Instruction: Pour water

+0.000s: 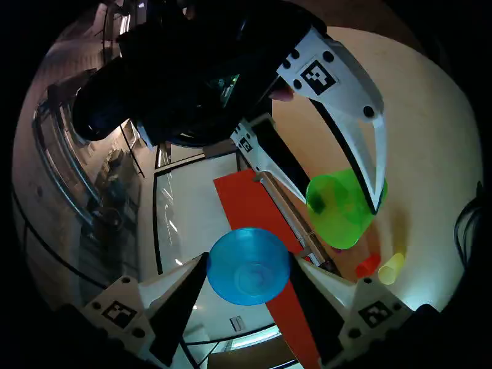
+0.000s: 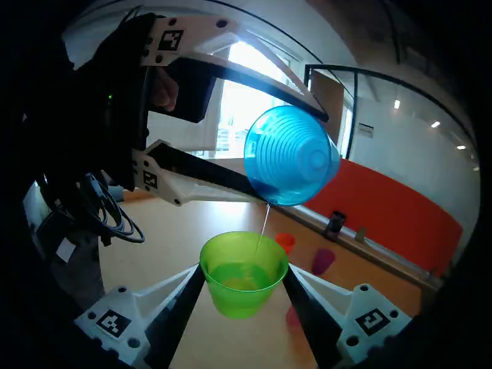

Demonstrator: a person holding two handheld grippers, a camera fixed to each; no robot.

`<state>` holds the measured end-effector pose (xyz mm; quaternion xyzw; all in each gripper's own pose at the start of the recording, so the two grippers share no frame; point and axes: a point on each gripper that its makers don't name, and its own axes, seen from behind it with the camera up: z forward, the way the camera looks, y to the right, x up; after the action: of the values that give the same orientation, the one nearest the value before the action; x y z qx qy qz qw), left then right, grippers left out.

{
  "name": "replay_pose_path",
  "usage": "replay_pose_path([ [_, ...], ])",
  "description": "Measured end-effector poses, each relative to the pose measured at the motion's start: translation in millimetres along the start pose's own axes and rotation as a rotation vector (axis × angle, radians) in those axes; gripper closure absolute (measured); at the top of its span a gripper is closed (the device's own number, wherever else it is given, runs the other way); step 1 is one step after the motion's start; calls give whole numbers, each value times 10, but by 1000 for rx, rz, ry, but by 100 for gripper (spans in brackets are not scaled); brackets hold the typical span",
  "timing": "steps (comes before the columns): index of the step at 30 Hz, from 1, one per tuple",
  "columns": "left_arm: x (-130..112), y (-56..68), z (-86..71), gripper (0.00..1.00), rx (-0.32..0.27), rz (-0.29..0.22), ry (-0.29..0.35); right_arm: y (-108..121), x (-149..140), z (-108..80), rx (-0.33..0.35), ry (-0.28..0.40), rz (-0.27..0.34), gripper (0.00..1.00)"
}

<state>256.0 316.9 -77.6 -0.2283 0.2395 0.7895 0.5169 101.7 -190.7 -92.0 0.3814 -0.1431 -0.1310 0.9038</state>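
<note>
In the left gripper view my left gripper (image 1: 248,261) is shut on a blue cup (image 1: 248,277), and I look into its mouth. In the right gripper view this blue cup (image 2: 289,154) hangs tilted, mouth down, above a green cup (image 2: 243,289). A thin stream of water (image 2: 263,230) runs from the blue cup's rim into the green one, which holds some liquid. My right gripper (image 2: 244,270) is shut on the green cup over the wooden table (image 2: 184,234). From the left gripper view, the green cup (image 1: 341,206) sits between the right gripper's white fingers (image 1: 375,154).
Small cups stand on the table: orange (image 2: 285,241), purple (image 2: 323,261) and pink (image 2: 293,318); a red one (image 1: 368,265) and a yellow one (image 1: 392,269) show in the left gripper view. Black cables (image 2: 104,209) hang at the left. A red wall panel (image 2: 400,215) runs behind.
</note>
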Motion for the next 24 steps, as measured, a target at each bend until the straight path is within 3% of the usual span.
replay_pose_path([
  [24, 7, -4, 38, 10, -2, -33, -1, 21, -9, -1, -5, 2, 2, 9],
])
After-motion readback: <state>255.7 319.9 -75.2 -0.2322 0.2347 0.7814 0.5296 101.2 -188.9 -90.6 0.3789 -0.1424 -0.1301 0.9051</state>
